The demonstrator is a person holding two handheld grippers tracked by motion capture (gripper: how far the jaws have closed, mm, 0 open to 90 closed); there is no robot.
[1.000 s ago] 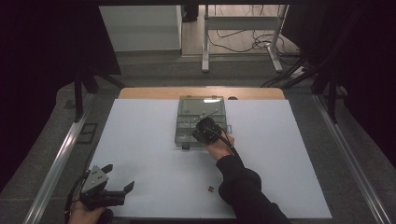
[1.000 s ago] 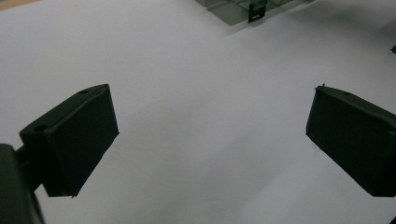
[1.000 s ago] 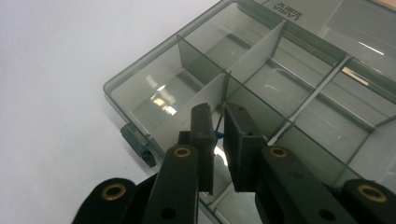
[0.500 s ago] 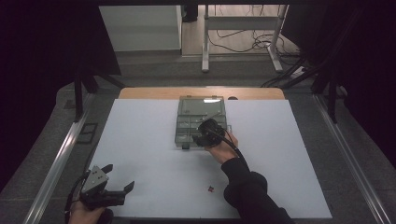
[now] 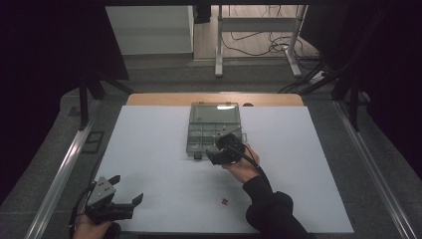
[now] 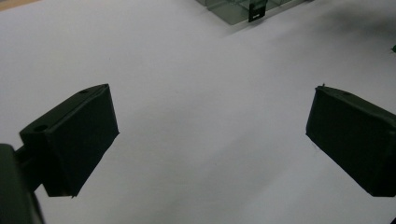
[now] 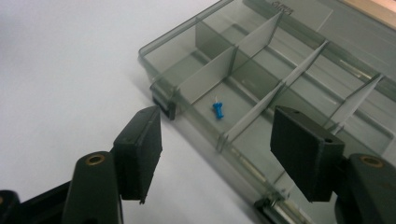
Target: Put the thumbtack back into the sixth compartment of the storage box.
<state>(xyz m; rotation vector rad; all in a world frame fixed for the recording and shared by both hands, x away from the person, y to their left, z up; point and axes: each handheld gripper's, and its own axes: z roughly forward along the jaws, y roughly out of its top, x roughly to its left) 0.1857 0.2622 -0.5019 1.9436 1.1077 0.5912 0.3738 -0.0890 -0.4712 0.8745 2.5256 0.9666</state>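
One blue pushpin lies in near compartment of clear organizer box. Right gripper jaws just opening, empty, above box edge. Pin looks light, stiff, sharp-tipped; pinch plastic head. Left gripper spread, idle.

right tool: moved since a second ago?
Yes. In the high view the right tool has drawn back from over the clear box toward its near edge, its jaws just opening, empty. A blue pushpin lies in a compartment.
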